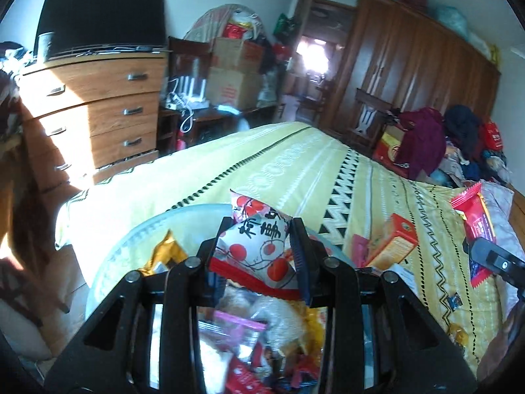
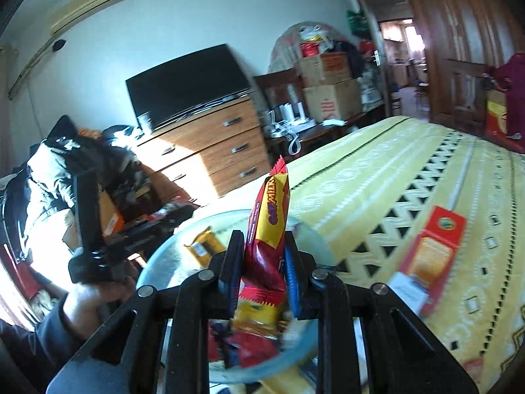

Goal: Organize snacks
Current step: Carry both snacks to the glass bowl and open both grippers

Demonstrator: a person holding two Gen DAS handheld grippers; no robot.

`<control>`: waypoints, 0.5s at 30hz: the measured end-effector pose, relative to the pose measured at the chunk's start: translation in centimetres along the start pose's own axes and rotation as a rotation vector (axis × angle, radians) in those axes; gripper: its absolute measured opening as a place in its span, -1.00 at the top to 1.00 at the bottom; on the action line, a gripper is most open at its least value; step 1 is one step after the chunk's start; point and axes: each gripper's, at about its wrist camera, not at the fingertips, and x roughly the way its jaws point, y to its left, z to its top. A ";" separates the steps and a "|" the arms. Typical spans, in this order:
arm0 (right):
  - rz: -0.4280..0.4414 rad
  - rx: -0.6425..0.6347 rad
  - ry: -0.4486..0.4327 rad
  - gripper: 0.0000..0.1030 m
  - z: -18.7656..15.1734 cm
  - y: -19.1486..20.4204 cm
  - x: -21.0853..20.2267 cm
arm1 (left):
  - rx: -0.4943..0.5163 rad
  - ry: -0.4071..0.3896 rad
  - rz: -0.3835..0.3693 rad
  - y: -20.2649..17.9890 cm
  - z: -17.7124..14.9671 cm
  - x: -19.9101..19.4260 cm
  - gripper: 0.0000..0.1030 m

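Note:
My left gripper is shut on a white snack packet printed with red fruit, held above a pale blue bowl full of mixed snacks. My right gripper is shut on a red and yellow oat-milk snack bar, which stands upright over the same bowl. The right gripper also shows at the right edge of the left wrist view, with a red packet in it. An orange cracker box lies on the yellow bedspread beside the bowl.
A wooden dresser with a dark TV stands past the bed's foot. Cardboard boxes pile up beside it. Clothes heap at the bed's far right. A hand holds the left gripper's handle at the bowl's left.

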 end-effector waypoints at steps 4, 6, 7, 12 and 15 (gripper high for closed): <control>0.047 -0.006 0.037 0.49 -0.4 2.8 3.2 | 0.010 0.015 0.016 0.4 -0.4 0.3 0.32; 0.057 -0.007 0.052 0.48 -0.9 3.6 4.0 | 0.022 0.021 0.025 0.4 -0.6 0.6 0.32; 0.062 -0.005 0.060 0.49 -1.2 3.9 4.5 | 0.026 0.025 0.026 0.5 -0.6 0.5 0.32; 0.068 0.008 0.078 0.48 -1.6 4.1 5.4 | 0.034 0.046 0.031 1.5 -0.7 0.6 0.32; 0.067 0.016 0.081 0.48 -1.5 3.5 5.3 | 0.035 0.050 0.031 1.7 -0.6 0.5 0.32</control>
